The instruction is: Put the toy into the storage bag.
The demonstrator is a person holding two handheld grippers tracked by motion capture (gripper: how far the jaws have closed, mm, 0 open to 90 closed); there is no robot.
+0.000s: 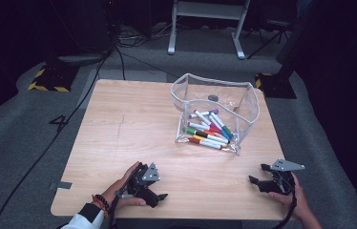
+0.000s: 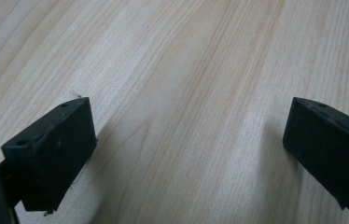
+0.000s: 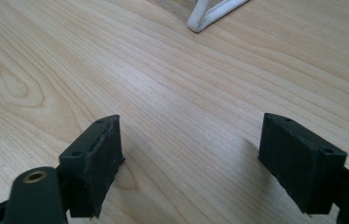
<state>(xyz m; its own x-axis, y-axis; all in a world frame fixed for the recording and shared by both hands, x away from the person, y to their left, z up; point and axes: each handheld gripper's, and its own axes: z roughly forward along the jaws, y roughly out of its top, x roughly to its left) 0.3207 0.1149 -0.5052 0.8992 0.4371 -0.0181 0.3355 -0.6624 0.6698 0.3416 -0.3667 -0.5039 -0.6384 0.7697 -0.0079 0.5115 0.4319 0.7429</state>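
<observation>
Both grippers sit at the near edge of the light wooden surface (image 1: 133, 124), nothing held. Left gripper (image 1: 155, 195) at near left, black body with a grey three-cornered plate on top, hand wrapped round it from behind; white sleeve and dark bead bracelet (image 1: 101, 200) at the wrist. Its fingers (image 2: 51, 154) are spread wide, bare wood between them, tips low over the surface. Right gripper (image 1: 257, 174) at near right, same build, fingers (image 3: 93, 163) also spread wide over bare wood.

Clear soft plastic pouch (image 1: 248, 102), open-topped, boxy with wavy walls and white trim, stands on the far right half of the surface, well apart from both grippers. Inside lies a loose pile of white-barrelled felt markers with coloured caps (image 1: 210, 131): purple, blue, green, red, orange. They lie flat on the pouch floor, crossed over each other. A small dark round item (image 1: 213, 98) is at the back of the pouch; too small to identify.

Right gripper view catches the white trimmed corner of the pouch (image 3: 212, 14) at the top edge. Open wood between each gripper and the pouch, no obstruction.

Surface: pale laminate, pronounced grain, matte, rounded corners. Gripper finger pads: matte black blocks, wedge-shaped, with small screw holes.

Surroundings: grey carpet floor (image 1: 19, 124), black cable (image 1: 59, 129) trailing past the left edge, yellow-black hazard tape (image 1: 47, 86) at far left, white metal frame legs (image 1: 205, 24) beyond the far edge.
</observation>
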